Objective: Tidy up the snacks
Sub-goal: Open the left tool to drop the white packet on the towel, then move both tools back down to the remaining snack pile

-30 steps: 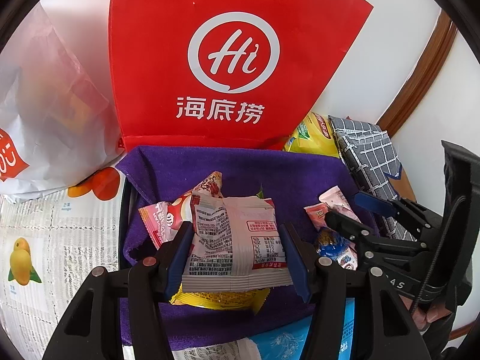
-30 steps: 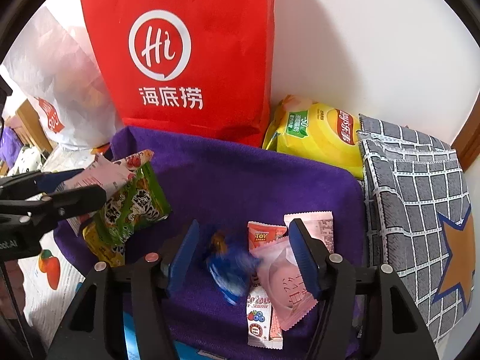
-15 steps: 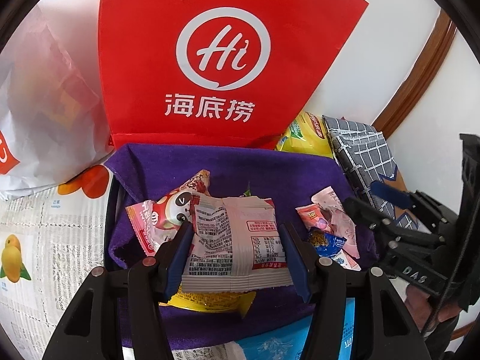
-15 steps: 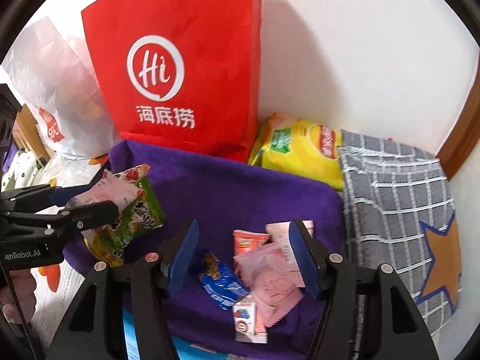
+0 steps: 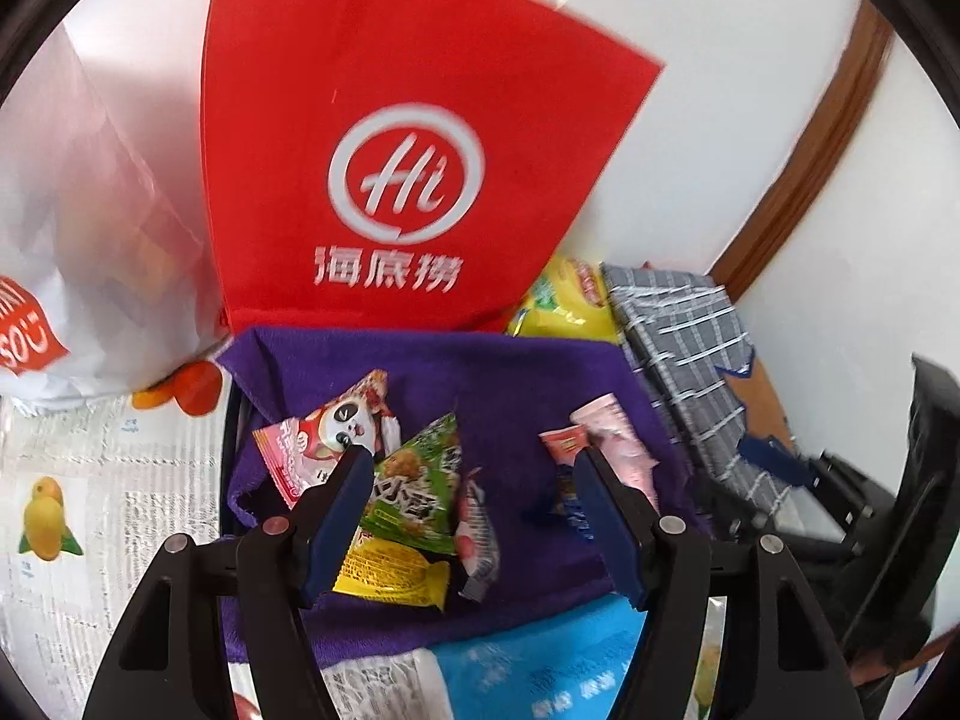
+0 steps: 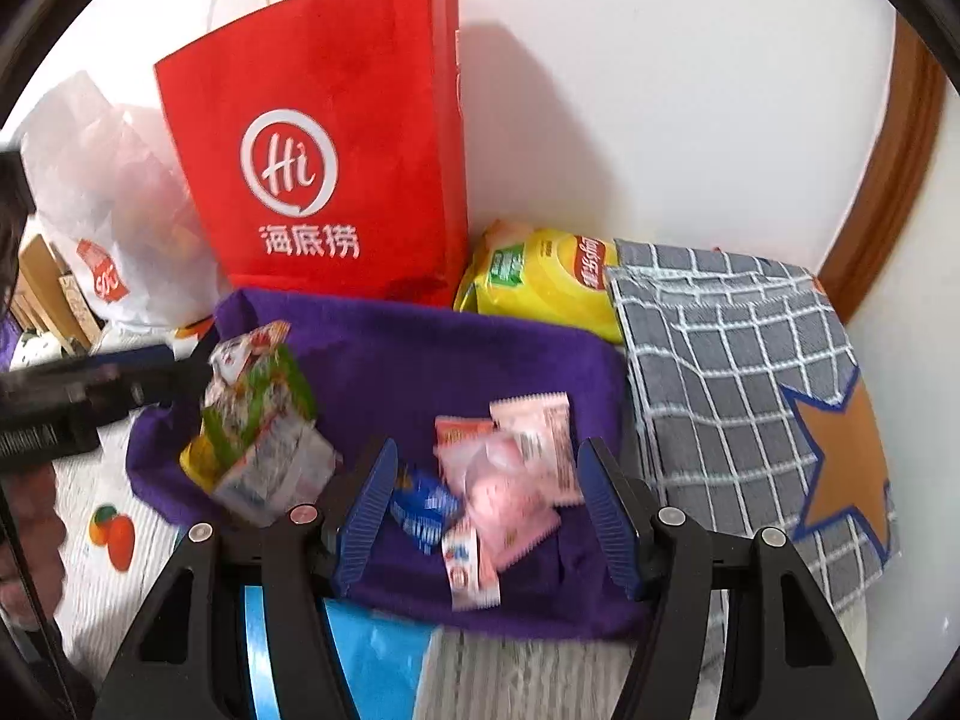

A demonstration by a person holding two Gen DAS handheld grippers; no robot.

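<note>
A purple cloth-lined tray (image 5: pixel 498 372) (image 6: pixel 456 348) holds two piles of snack packets. On its left lie a green packet (image 5: pixel 420 480), a panda packet (image 5: pixel 324 438), a yellow one (image 5: pixel 390 570) and a white-pink packet (image 5: pixel 477 531), seen also in the right wrist view (image 6: pixel 258 420). On its right lie pink packets (image 6: pixel 516 468) and a blue packet (image 6: pixel 426 504). My left gripper (image 5: pixel 471 474) is open and empty above the left pile. My right gripper (image 6: pixel 486 474) is open above the right pile.
A red paper bag (image 6: pixel 336 138) and a white plastic bag (image 6: pixel 108 210) stand behind the tray by the wall. A yellow chip bag (image 6: pixel 540 276) and a grey checked cloth bag (image 6: pixel 750 372) lie at the right. A blue package (image 5: pixel 540 660) lies in front.
My left gripper has opened and let go of the white-pink packet, which now lies on the left pile. Both grippers have pulled up and back from the tray.
</note>
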